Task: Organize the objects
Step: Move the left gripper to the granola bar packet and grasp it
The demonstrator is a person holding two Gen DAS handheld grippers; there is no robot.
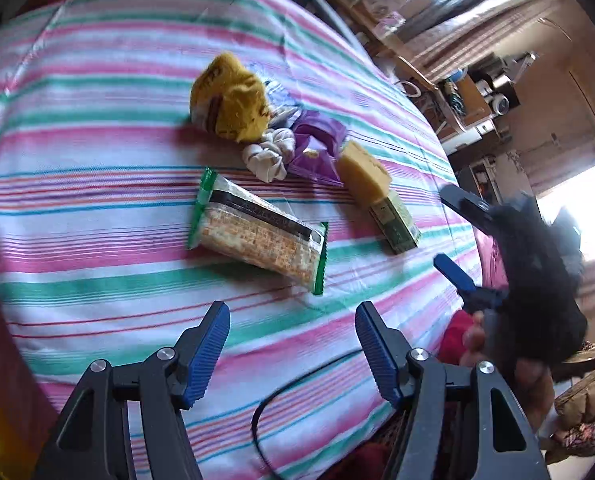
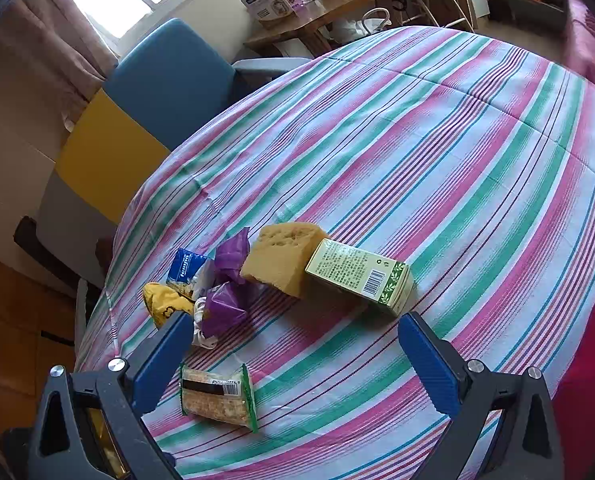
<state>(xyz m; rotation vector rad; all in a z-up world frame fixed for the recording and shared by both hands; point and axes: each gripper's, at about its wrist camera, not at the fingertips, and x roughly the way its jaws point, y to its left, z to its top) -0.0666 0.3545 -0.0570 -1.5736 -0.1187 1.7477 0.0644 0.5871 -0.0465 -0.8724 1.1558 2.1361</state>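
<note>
On the striped cloth (image 1: 97, 200) lie a cracker packet with green ends (image 1: 257, 232) (image 2: 217, 398), a yellow sponge (image 1: 363, 174) (image 2: 283, 258), a green carton (image 1: 395, 222) (image 2: 361, 276), a yellow snack bag (image 1: 229, 98) (image 2: 163, 304), a purple wrapper (image 1: 317, 148) (image 2: 227, 296) and a white scrunchie (image 1: 269, 154). My left gripper (image 1: 293, 354) is open and empty, just short of the cracker packet. My right gripper (image 2: 293, 364) is open and empty above the packet and carton; it also shows at the right of the left wrist view (image 1: 457, 240).
A blue packet (image 2: 185, 266) lies behind the purple wrapper. A blue chair (image 2: 173, 80) and a yellow panel (image 2: 105, 156) stand beyond the table's far edge. A black cable (image 1: 265, 408) hangs by the left gripper. Cluttered desks line the wall.
</note>
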